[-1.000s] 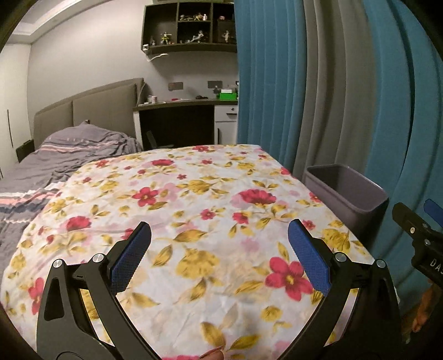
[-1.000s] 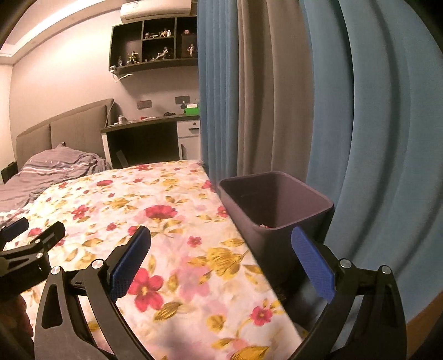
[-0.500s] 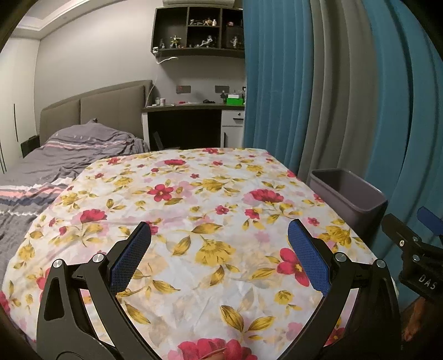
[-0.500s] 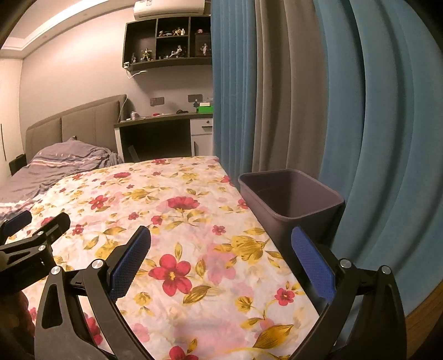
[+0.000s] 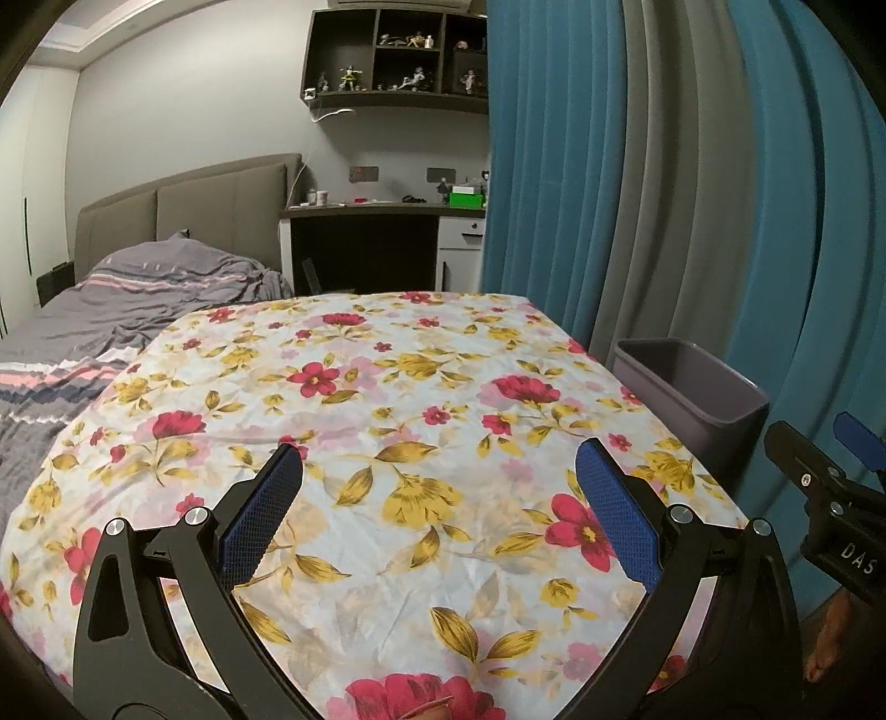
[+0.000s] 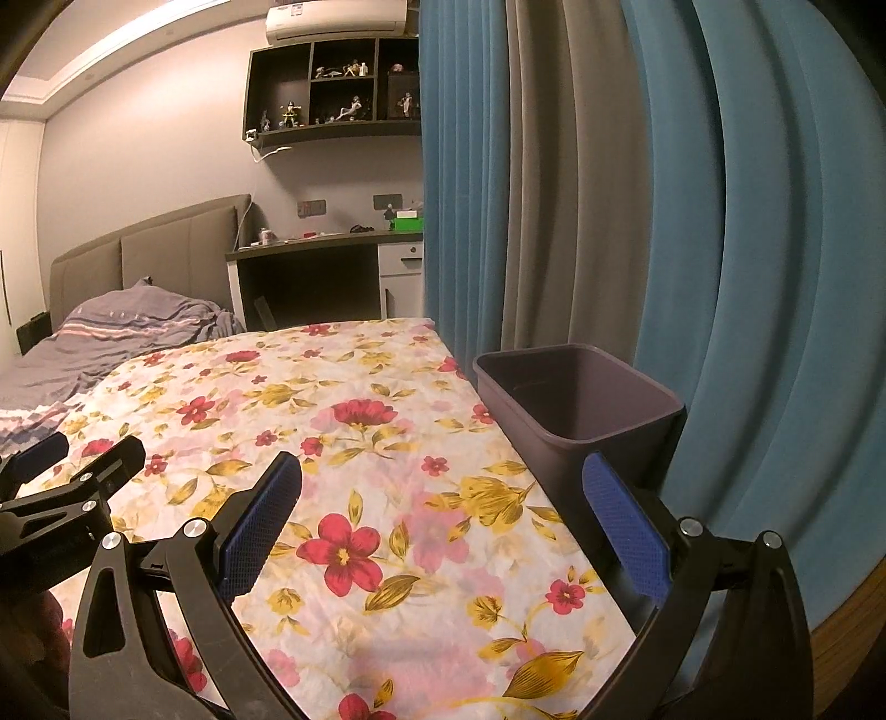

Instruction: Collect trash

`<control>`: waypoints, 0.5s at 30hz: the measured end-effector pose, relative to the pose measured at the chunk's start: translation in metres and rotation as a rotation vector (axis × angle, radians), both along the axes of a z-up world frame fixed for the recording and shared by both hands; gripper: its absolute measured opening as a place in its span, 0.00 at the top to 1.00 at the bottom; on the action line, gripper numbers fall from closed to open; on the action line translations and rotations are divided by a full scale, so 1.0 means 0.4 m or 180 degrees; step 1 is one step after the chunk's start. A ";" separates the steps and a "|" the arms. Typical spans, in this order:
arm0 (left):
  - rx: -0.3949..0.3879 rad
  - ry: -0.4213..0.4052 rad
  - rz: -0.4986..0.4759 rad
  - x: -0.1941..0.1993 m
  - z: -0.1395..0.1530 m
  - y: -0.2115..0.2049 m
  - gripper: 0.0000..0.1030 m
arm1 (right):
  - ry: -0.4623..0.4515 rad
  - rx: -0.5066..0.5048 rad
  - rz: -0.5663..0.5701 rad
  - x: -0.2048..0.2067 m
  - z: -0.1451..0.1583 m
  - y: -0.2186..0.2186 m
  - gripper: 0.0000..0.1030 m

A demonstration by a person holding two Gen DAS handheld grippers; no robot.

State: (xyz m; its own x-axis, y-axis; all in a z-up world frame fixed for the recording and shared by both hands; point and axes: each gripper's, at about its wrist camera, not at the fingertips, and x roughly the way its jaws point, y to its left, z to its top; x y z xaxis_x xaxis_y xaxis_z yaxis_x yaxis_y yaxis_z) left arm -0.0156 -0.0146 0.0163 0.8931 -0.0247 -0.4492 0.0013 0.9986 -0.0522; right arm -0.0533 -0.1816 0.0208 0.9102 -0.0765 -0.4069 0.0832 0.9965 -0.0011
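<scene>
As I drew both tools back from a second before, more flowered cloth (image 5: 421, 387) showed below. My left gripper (image 5: 437, 487) and right gripper (image 6: 443, 498) gaped empty. The bin (image 6: 576, 410) stood at centre right, against the curtain (image 6: 720, 221); no trash showed on the cloth.

Warm indoor light, moderately bright. Glow from a ceiling strip (image 6: 138, 41) at upper left. Right wrist view more orange than the left. Sheet (image 5: 387, 421) evenly lit, soft shadows only. Focus sharp throughout, no motion blur. Strong fisheye bend: curtains (image 6: 692, 221) bow, black vignette in every corner.
</scene>
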 end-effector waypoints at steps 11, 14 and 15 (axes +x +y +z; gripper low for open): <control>-0.0016 0.0010 0.0007 -0.001 0.000 -0.004 0.05 | 0.0001 0.0004 0.0009 0.000 0.000 0.001 0.05; -0.0013 0.0011 -0.0004 0.000 0.000 -0.003 0.05 | -0.0002 0.0008 0.0013 0.001 0.003 0.004 0.05; -0.0012 0.0007 0.0000 0.000 0.000 -0.004 0.05 | -0.0002 0.0004 0.0018 0.001 0.002 0.002 0.05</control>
State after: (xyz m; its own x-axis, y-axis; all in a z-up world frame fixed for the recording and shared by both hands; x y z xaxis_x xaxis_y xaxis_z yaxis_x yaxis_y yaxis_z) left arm -0.0157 -0.0163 0.0165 0.8921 -0.0264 -0.4511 0.0013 0.9984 -0.0559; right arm -0.0528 -0.1807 0.0214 0.9109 -0.0707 -0.4064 0.0775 0.9970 0.0002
